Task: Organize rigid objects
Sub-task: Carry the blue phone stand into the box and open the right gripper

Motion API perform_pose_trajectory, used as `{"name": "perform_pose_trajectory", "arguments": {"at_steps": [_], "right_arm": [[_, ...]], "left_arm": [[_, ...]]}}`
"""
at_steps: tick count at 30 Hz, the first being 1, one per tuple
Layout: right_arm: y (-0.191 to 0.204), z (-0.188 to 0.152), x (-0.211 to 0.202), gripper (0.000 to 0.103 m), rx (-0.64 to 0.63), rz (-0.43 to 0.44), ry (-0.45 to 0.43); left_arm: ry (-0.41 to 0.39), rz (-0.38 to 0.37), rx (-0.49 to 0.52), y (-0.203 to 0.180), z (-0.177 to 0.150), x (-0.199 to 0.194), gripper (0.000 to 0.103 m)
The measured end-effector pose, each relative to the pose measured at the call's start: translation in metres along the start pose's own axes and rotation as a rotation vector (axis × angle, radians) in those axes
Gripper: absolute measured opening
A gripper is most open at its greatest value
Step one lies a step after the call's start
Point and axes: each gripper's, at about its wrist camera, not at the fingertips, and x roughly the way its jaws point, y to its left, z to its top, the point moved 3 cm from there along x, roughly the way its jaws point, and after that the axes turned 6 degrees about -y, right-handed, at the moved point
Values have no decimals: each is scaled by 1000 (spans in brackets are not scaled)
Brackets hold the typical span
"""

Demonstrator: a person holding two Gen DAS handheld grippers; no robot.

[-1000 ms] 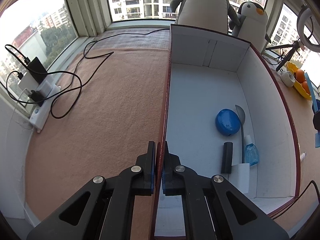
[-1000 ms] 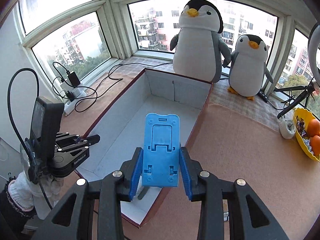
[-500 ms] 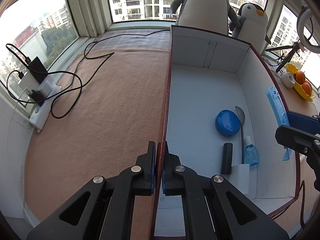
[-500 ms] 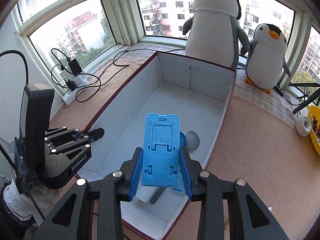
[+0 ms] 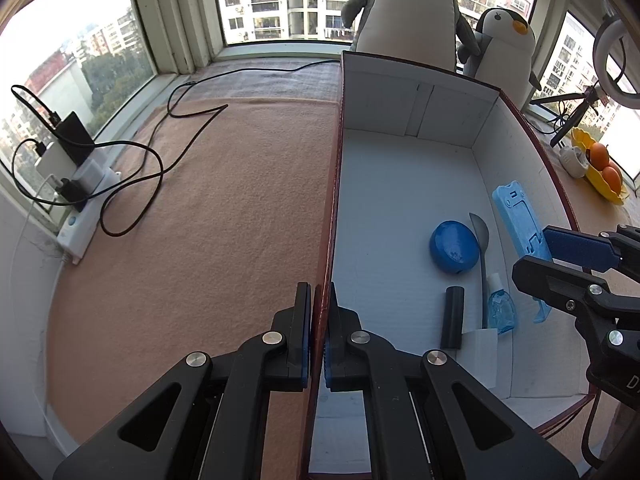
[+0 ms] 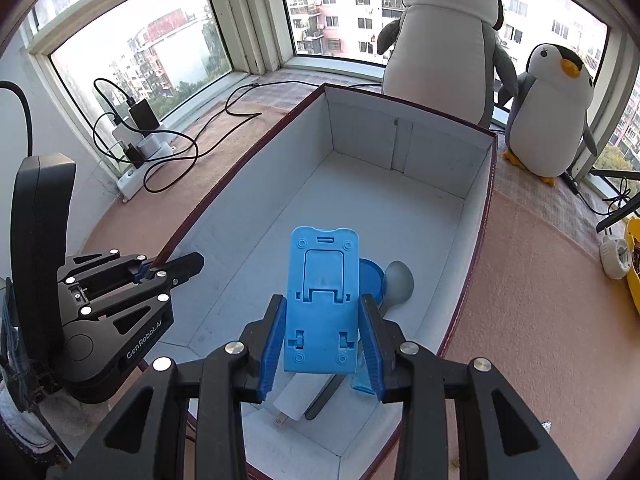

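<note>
While the blue phone stand (image 6: 321, 300) sits pinched between the pads of my right gripper (image 6: 322, 334), it hangs over the near end of the open box (image 6: 408, 136), inside the line of its walls and clear of the floor. Below and just beyond it lie the things already stowed: a blue round case (image 5: 455, 247), a grey spoon (image 5: 481, 236), a small blue bottle (image 5: 502, 312), a black cylinder (image 5: 453, 317) and a white charger (image 5: 482, 350), all crowded toward that same near end. My left gripper (image 5: 317, 344) is clamped on the box's long side wall, steadying it.

I judge this to be the placing step, with the stand brought in but not yet set down. What comes next, as I read it, is lowering it to a bare patch of floor; the far half of the box is free, whereas straight below it would land on the bottle or the spoon. Only once it rests flat should I spread my right jaws. Two plush penguins (image 6: 440, 40) stand behind the box, out of my way.
</note>
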Motion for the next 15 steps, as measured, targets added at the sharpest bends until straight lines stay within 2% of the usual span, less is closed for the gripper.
{"name": "perform_pose_trajectory", "arguments": {"at_steps": [4,6,8,10,15], "right_arm": [[2,0,1,33,-13,4,4],[1,1,1,37,-7,2,1],[0,1,0,50,-1,1,-5],[-1,2,-3,55,-6,-8,-15],[-1,2,-7,57,-24,-16,-22]], "left_arm": [[0,1,0,0,0,0,4],[0,0,-1,0,0,0,4],[0,1,0,0,0,0,4],[-1,1,0,0,0,0,4],[0,0,1,1,0,0,4]]}}
